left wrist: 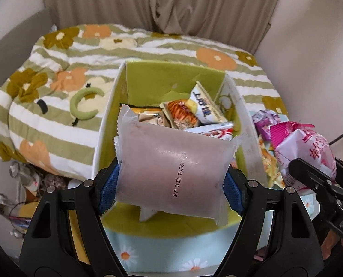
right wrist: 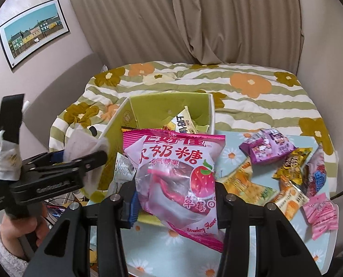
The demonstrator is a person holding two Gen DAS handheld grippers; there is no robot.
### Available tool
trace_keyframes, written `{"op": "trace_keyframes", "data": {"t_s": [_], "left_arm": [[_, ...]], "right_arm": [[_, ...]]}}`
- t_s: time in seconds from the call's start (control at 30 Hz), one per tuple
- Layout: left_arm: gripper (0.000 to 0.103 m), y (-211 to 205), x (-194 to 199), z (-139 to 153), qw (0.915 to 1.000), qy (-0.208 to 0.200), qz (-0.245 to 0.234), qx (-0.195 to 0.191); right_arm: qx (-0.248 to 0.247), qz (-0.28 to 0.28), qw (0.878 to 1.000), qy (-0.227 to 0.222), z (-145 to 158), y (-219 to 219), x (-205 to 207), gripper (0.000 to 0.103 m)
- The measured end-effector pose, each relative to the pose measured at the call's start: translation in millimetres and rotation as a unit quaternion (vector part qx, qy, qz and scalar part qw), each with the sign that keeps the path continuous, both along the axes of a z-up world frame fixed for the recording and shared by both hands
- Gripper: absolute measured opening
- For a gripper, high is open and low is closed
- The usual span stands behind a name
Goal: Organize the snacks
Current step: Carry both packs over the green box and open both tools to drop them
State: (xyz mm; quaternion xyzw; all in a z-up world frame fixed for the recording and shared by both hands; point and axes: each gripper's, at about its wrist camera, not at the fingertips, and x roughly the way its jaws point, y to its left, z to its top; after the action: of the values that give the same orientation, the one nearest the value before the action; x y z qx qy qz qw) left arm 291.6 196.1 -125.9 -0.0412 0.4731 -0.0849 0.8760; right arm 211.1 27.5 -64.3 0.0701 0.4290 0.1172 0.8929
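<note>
Left tool: my left tool (left wrist: 171, 185) was clamped on the frosted pale-pink packet (left wrist: 171, 168), one blue pad on each short side, so the soft bag hung flat between them and could not fold or slip.
Packet's place: it hung over the near end of the green box (left wrist: 169, 80), at 12 o'clock from my tool, which I judged to be the spot for letting it drop in.
Right tool: my right tool (right wrist: 174, 202) was closed as tight as it goes on the pink strawberry candy bag (right wrist: 178, 180), pinching the loose lower part; the puffy top stood up above the fingers.
Candy bag's place: it sat in front of the box opening, at 12 o'clock from that tool, carried together with the other packet, I think to fill the box two at a time.
Box: open at the top, standing partly on the flowered striped quilt (left wrist: 56, 73) of the bed; the snacks already inside (left wrist: 189, 113) lay heaped toward its far end, leaving the near end free.
Loose snacks: the unsorted packets (right wrist: 284, 168) lay scattered at 2 to 3 o'clock from the right tool on the daisy-print surface (right wrist: 162, 249), apart from the box.
Next, my guess: both packets go into the box, then back for the scattered ones.
</note>
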Motion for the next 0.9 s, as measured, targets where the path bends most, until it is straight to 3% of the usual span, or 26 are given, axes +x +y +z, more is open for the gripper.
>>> {"op": "trace_keyframes", "data": {"t_s": [0.17,0.33,0.43,0.9], "left_arm": [[0.075,2,23,-23,0.9997,0.024,0.007,0.002],[0.087,7,36,-44,0.9982,0.058,0.015,-0.001],[0.089,13,31,-45,0.9978,0.059,0.026,-0.013],[0.091,23,13,-51,0.9955,0.062,0.069,0.020]], "right_arm": [[0.000,0.013,1.000,0.012,-12,10,29,0.043],[0.006,0.021,1.000,0.022,-18,10,50,0.043],[0.003,0.033,0.999,0.031,-25,12,60,0.043],[0.005,0.082,0.995,0.061,-41,27,112,0.043]]}}
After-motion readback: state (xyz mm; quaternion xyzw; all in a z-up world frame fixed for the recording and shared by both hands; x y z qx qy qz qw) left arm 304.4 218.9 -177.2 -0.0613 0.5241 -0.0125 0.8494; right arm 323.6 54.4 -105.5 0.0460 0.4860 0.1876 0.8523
